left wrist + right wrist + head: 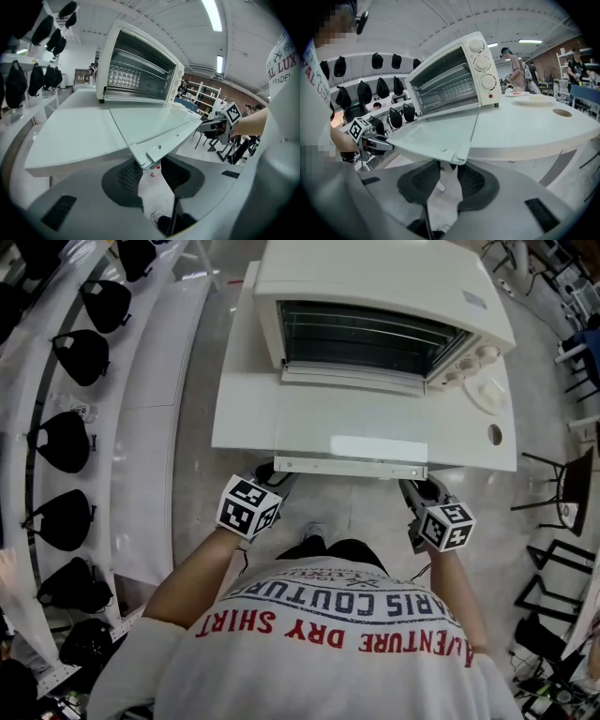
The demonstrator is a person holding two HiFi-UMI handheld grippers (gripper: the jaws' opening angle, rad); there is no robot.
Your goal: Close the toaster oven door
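Observation:
A white toaster oven [375,296] stands on a white table [242,413], its cavity open. Its glass door [352,423] lies flat, and the front edge [349,466] juts past the table toward me. My left gripper [272,473] is at that edge's left corner and my right gripper [415,488] at its right corner. In the left gripper view the door corner [149,152] sits between the dark pads [130,176] of the left gripper [150,163], which is shut on it. The right gripper [449,165] grips the other corner [457,154] the same way.
A curved white rack with several black caps [64,442] runs along the left. A plate [486,395] and a round hole [495,435] are on the table's right end. Black chair frames [562,507] stand at the right. People stand far off [516,70].

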